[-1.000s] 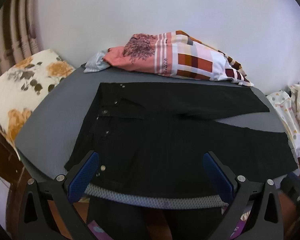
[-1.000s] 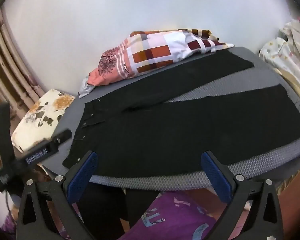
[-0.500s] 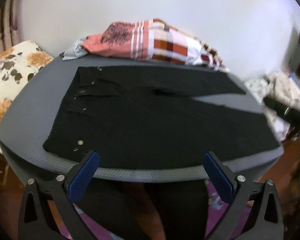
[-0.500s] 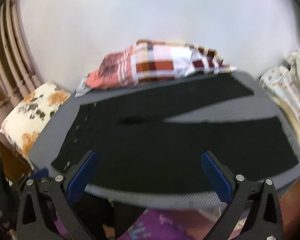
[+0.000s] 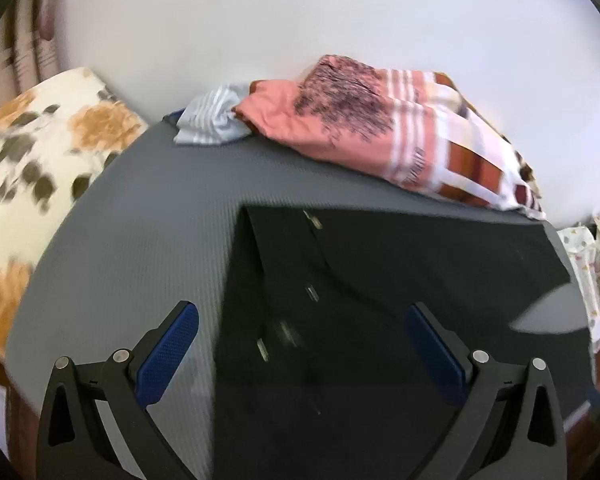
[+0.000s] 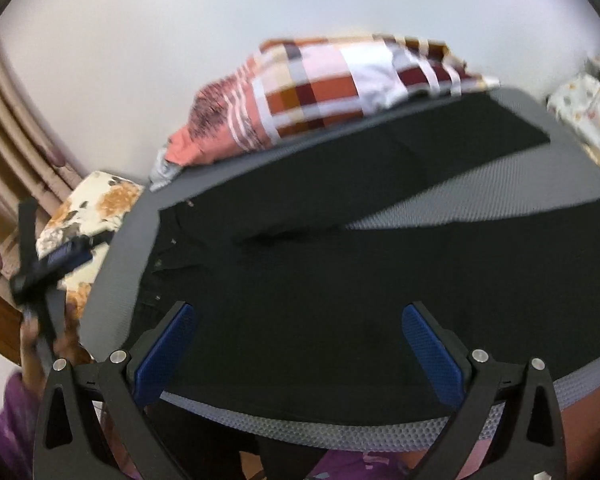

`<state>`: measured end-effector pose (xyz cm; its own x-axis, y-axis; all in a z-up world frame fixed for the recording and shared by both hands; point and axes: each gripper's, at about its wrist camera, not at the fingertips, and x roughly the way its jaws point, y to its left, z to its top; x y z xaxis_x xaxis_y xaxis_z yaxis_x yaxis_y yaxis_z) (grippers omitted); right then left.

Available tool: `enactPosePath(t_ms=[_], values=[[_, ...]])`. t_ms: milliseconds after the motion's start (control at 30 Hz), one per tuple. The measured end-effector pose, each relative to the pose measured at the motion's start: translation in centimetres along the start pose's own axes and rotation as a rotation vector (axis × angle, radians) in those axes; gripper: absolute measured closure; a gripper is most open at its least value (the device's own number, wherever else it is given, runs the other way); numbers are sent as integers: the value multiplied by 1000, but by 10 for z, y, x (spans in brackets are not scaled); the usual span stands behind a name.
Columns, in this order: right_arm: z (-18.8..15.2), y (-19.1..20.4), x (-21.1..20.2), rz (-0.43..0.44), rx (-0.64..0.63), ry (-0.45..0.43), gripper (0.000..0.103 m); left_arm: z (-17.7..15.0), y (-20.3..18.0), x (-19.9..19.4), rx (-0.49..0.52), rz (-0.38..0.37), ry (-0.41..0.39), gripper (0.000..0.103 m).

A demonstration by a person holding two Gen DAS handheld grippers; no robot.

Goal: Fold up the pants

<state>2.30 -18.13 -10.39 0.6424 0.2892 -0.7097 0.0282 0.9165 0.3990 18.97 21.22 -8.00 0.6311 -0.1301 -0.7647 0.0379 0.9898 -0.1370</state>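
Black pants lie flat on a grey mat; left gripper and right gripper hover with jaws spread, empty.

A grey textured mat covers the table. Black pants lie spread flat on it, legs apart in a V. At the far edge, against the wall, lie a checked pillow and a pale striped cloth just beside it.
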Motion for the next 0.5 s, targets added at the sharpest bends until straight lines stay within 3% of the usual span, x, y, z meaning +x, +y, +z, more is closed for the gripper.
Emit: enactPosePath(t_ms=[167,267,400,500], values=[[2,-10,30,-31,39,74,0,37,30,65,51,-37,12,3],[6,-13,41,-55,37,97,0,57,46,105,71,-104,47,4],[7,-17,59,-83,35,141,0,65,54,142,92,-102,92,5],[8,-21,70,-97,39,163,0,68,62,165,68,-159,139,5]])
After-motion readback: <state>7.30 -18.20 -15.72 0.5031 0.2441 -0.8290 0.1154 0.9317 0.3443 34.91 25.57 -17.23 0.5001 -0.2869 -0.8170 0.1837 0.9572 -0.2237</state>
